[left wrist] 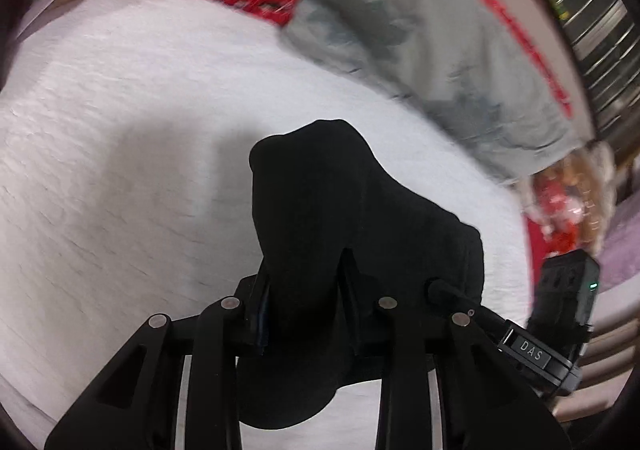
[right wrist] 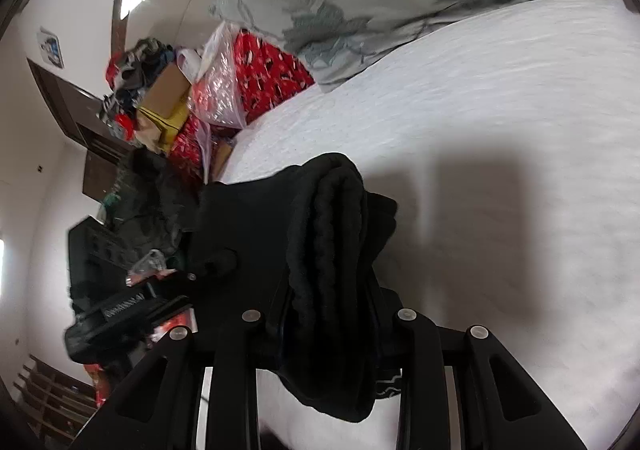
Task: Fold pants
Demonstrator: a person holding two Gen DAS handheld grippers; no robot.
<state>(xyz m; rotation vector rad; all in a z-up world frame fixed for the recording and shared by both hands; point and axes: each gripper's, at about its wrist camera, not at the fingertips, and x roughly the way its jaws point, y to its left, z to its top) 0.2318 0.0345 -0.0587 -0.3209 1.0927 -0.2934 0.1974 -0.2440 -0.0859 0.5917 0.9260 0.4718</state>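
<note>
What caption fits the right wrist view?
Right hand-held gripper pinches bunched black pants above white bedspread.

Both the left gripper (left wrist: 306,298) and the right gripper (right wrist: 330,314) are matte black linkages of flat bars with triangular cut-outs, joined by round silver pivot pins, and a black cable with a tag lettered "DAS" runs along the left one's side.

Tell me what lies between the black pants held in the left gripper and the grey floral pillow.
Only bare white bedspread. In the left wrist view, the black pants bunch in the left gripper, and nothing sits on the stretch up to the grey floral pillow.
</note>
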